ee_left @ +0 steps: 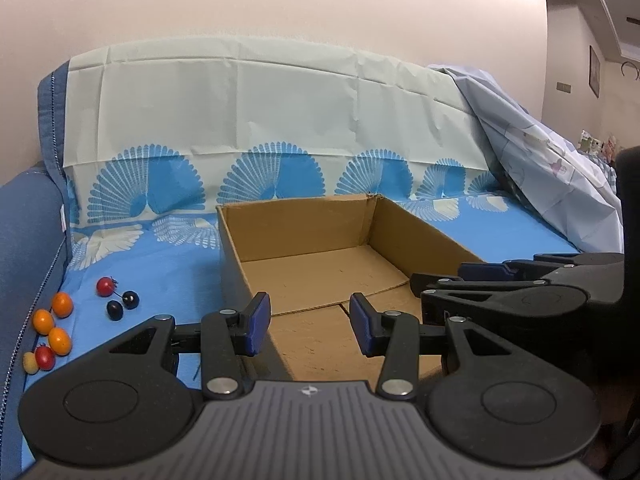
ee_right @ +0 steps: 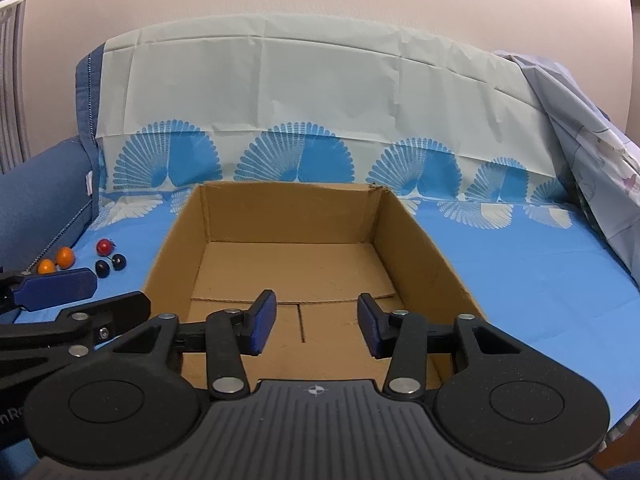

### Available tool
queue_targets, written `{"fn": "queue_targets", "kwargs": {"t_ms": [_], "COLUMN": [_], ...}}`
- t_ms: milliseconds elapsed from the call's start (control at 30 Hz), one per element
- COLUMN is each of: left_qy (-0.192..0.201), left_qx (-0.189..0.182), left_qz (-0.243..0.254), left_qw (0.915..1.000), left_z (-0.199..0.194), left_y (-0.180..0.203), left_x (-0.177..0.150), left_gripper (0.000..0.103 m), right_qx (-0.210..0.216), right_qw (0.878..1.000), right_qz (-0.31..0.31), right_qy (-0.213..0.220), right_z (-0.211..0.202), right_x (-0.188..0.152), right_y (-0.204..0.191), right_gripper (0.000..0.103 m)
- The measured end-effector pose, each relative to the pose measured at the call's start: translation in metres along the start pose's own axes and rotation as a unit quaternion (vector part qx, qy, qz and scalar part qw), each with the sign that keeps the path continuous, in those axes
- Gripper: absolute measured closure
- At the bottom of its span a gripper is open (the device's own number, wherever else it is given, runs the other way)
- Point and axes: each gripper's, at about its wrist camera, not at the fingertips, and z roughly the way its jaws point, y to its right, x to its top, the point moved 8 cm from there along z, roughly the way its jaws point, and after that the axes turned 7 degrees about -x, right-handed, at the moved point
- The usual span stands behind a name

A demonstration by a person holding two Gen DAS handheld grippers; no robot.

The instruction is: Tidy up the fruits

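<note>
You're working on a sofa seat spread with a blue fan-patterned cloth [ee_right: 520, 280]. An open cardboard box [ee_right: 420, 248] sits on it near the middle. Left of the box, well apart from it, lie three orange fruits [ee_left: 60, 340], two red cherries [ee_left: 105, 286], two dark cherries [ee_left: 122, 305] and a yellowish one [ee_left: 30, 362].

A blue cloth [ee_right: 520, 280] with pale fan prints covers the surface ahead of the jaws. Far right, a crumpled pale sheet [ee_left: 552, 184]. Behind, a plain wall [ee_right: 320, 0].
</note>
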Motion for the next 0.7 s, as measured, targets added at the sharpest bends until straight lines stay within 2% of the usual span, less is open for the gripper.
{"fn": "queue_targets", "kwargs": {"t_ms": [33,100,133,167,267,367,433,500,600,667,700], "left_qy": [0.0,0.003,0.004,0.003,-0.005,0.005,0.015,0.022,0.027,0.013,-0.016], "left_qx": [0.002,0.004,0.005,0.006,0.014,0.027,0.046,0.074,0.127,0.157,0.17], "left_qz": [-0.001,-0.007,-0.011,-0.015,-0.028,-0.033,-0.033,-0.04,-0.037,-0.05,-0.073], "left_qw": [1.0,1.0,0.9999,0.9999,0.9995,0.9991,0.9983,0.9962,0.9908,0.9862,0.9825], "left_z": [-0.002,-0.005,-0.007,-0.009,-0.014,-0.023,-0.026,-0.026,-0.022,-0.015,-0.008], "left_y": [-0.002,-0.009,-0.013,-0.018,-0.036,-0.063,-0.09,-0.123,-0.17,-0.199,-0.214], "left_x": [0.0,0.002,0.003,0.004,0.009,0.024,0.037,0.049,0.054,0.041,0.033], "left_gripper": [0.054,0.057,0.065,0.069,0.072,0.073,0.073,0.073,0.073,0.073,0.073], "right_qx": [0.004,0.011,0.014,0.017,0.031,0.052,0.062,0.087,0.114,0.129,0.136], "right_qw": [1.0,1.0,1.0,1.0,0.999,0.998,0.997,0.995,0.989,0.985,0.983], "right_qz": [-0.001,-0.001,-0.002,-0.002,-0.002,-0.007,-0.019,-0.006,-0.022,-0.048,-0.061], "right_qy": [0.0,0.005,0.007,0.007,0.013,0.035,0.045,0.049,0.087,0.1,0.104], "right_z": [-0.001,-0.002,-0.003,-0.003,-0.005,-0.012,-0.015,-0.022,-0.038,-0.045,-0.047], "right_x": [0.0,0.002,0.001,0.001,0.001,0.0,-0.002,0.003,0.009,0.007,0.005], "right_y": [-0.003,-0.009,-0.012,-0.016,-0.026,-0.038,-0.049,-0.059,-0.083,-0.104,-0.116], "right_gripper": [0.069,0.074,0.077,0.078,0.079,0.078,0.078,0.078,0.078,0.078,0.078]}}
